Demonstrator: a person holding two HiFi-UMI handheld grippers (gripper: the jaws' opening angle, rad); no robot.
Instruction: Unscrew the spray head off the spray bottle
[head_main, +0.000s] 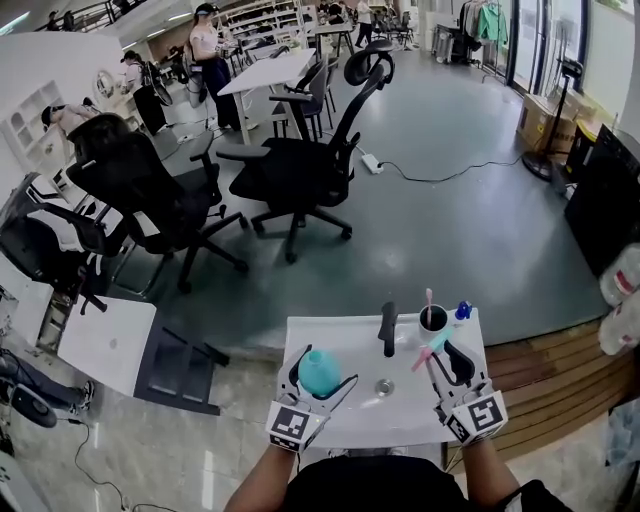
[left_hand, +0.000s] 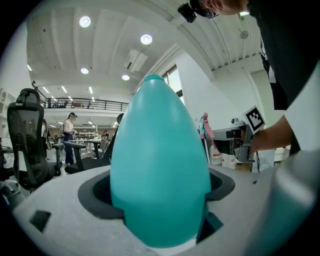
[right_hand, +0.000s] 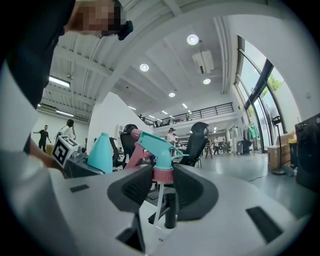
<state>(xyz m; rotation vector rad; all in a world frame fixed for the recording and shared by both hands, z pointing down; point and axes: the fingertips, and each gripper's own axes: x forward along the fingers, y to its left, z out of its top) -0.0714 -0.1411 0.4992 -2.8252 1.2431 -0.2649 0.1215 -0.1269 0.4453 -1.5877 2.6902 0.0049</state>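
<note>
Right gripper view: spray head (right_hand: 156, 149) upright.

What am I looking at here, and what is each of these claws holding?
There is no robot arm: a person holds a two-jaw gripper in each hand. The wide picture comes from a camera on the person's head, looking down. The other two cameras ride on the grippers. The left gripper is shut on the teal bottle. The right gripper is shut on the spray head. Its tube hangs free, so the head is off the bottle. On the white basin top stand a black tap and a cup.
</note>
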